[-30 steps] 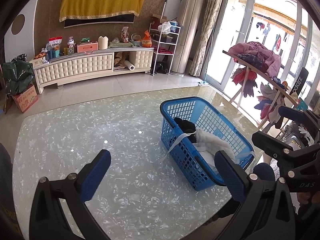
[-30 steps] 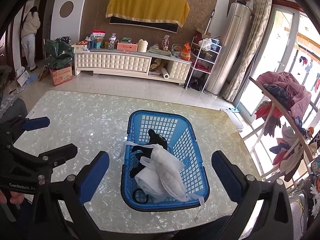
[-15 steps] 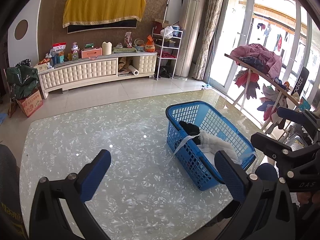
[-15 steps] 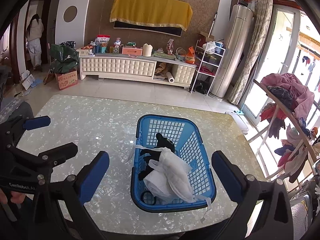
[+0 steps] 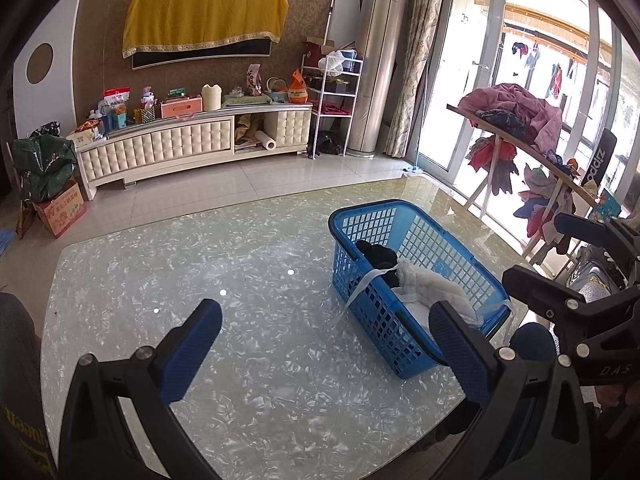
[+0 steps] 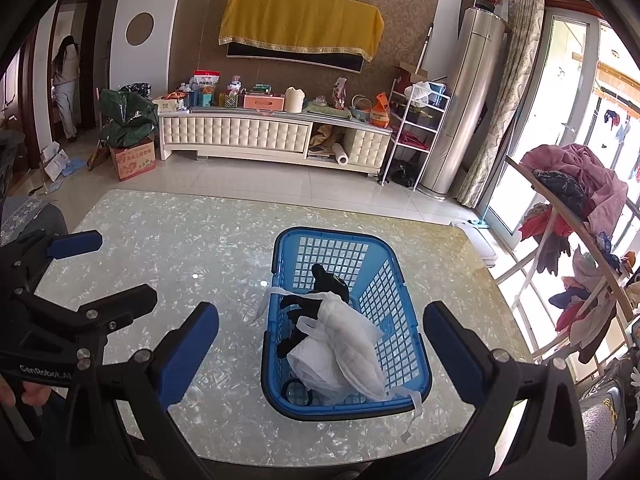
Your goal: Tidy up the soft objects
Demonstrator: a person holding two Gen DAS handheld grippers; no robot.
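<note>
A blue plastic basket (image 6: 332,240) stands on the pearl-patterned table (image 6: 180,240). It holds a white cloth item (image 6: 344,340) with loose straps and a black soft item (image 6: 324,284). The basket also shows in the left wrist view (image 5: 368,212), at the right. My right gripper (image 6: 320,344) is open and empty, held above the basket's near end. My left gripper (image 5: 324,344) is open and empty above the table, left of the basket. Each gripper shows at the edge of the other's view.
A white TV cabinet (image 6: 240,136) with clutter stands across the floor. A drying rack (image 6: 568,208) hung with clothes stands right of the table by the glass doors. A person (image 6: 66,80) stands in the far left doorway. A cardboard box (image 6: 134,158) sits on the floor.
Both grippers have risen and pulled back from the table a little, so the basket sits lower and smaller in both views. The jaws stay open. The basket's contents have not moved.
</note>
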